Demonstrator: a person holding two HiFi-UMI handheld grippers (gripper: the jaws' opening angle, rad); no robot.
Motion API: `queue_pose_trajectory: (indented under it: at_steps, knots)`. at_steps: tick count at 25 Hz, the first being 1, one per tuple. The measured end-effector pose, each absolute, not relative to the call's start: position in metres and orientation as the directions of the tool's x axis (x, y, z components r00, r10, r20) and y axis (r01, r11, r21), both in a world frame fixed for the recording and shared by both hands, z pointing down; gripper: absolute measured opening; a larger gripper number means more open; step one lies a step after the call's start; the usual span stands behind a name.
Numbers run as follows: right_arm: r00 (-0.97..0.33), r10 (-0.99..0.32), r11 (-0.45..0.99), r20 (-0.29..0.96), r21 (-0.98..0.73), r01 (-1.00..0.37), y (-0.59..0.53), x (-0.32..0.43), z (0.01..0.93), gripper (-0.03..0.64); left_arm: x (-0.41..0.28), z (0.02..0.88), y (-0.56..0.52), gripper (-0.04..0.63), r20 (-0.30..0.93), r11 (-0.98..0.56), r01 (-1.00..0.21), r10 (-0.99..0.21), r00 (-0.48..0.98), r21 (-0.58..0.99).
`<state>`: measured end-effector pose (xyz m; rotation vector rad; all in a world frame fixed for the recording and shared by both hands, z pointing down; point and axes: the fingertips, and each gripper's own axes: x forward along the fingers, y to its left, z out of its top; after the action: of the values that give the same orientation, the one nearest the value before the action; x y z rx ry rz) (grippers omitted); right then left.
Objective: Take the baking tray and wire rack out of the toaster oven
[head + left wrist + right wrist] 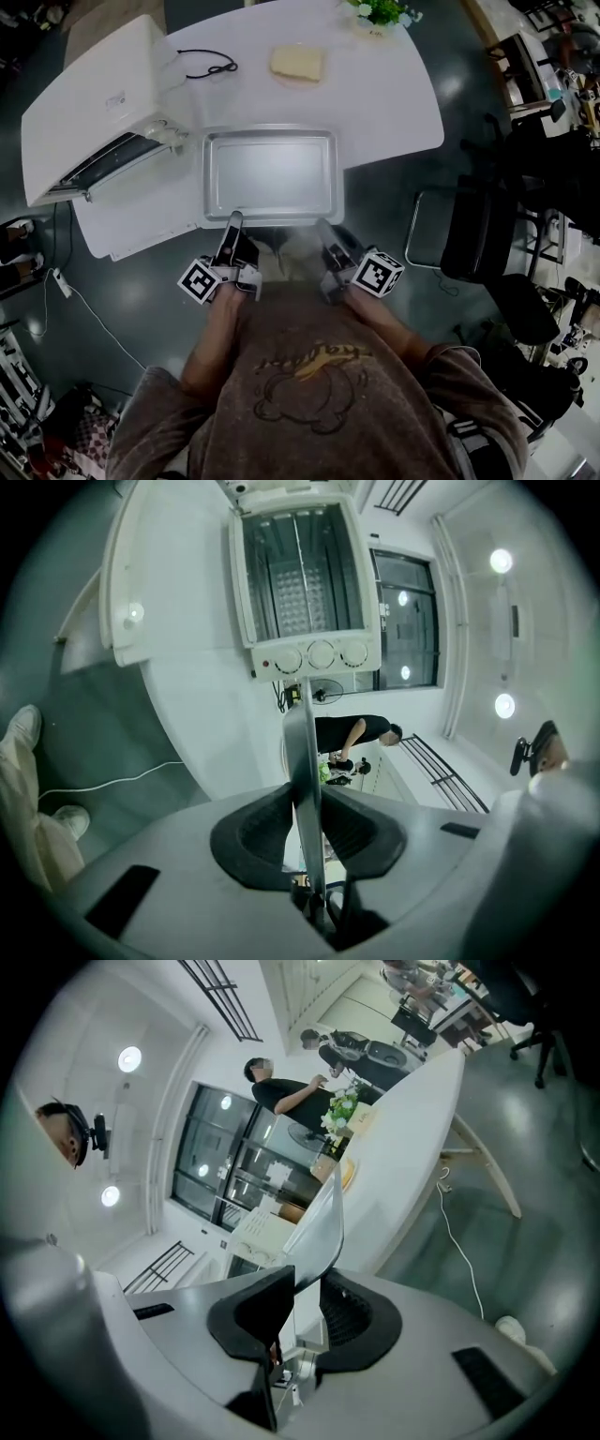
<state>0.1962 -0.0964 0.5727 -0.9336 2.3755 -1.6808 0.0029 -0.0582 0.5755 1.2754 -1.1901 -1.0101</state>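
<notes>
Indoor lab or office workspace: white table (394, 103) on dark polished floor (459, 122), black office chair (478, 234), trailing floor cable (92, 314), glazed partition (405, 621), recessed ceiling lights (502, 561), a person (352, 731) standing at a far bench

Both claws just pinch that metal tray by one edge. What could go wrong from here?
The left gripper and right gripper clamp only the near rim of the baking tray; its far end could sag or slip free. One end is close to the open toaster oven, so a swing might knock it.
</notes>
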Motion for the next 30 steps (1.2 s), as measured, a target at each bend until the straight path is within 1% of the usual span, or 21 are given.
queue_pose_trajectory:
  at_steps: [8, 11, 16, 22, 25, 26, 28, 30]
  knots:
    - [-0.767, -0.575, 0.146, 0.286, -0.886, -0.44, -0.134, 0.234, 0.598, 0.077, 0.036, 0.597, -0.11, 0.082, 0.102, 0.083, -0.101, -0.973, 0.209, 0.991]
    - [-0.756, -0.586, 0.128, 0.29, -0.889, -0.44, -0.149, 0.233, 0.61, 0.077, 0.037, 0.614, -0.124, 0.083, 0.125, 0.107, -0.096, -0.969, 0.214, 0.99]
    - [-0.734, -0.606, 0.083, 0.306, -0.893, -0.441, -0.166, 0.232, 0.629, 0.077, 0.033, 0.635, -0.144, 0.084, 0.175, 0.146, -0.142, -0.959, 0.221, 0.979]
    - [-0.72, -0.627, 0.069, 0.296, -0.9, -0.431, -0.183, 0.226, 0.631, 0.071, 0.029, 0.642, -0.159, 0.08, 0.228, 0.2, -0.141, -0.948, 0.223, 0.97]
    - [-0.701, -0.645, 0.05, 0.304, -0.899, -0.436, -0.191, 0.225, 0.634, 0.061, 0.03, 0.649, -0.157, 0.093, 0.284, 0.247, -0.168, -0.926, 0.25, 0.954]
    - [-0.692, -0.651, 0.038, 0.311, -0.898, -0.439, -0.193, 0.225, 0.637, 0.061, 0.03, 0.649, -0.156, 0.106, 0.3, 0.262, -0.17, -0.917, 0.264, 0.95]
    - [-0.672, -0.665, 0.01, 0.326, -0.896, -0.444, -0.195, 0.227, 0.643, 0.061, 0.029, 0.651, -0.151, 0.129, 0.326, 0.291, -0.159, -0.901, 0.286, 0.944]
    - [-0.658, -0.672, -0.015, 0.34, -0.895, -0.446, -0.195, 0.227, 0.648, 0.06, 0.027, 0.65, -0.139, 0.132, 0.347, 0.314, -0.154, -0.886, 0.309, 0.937]
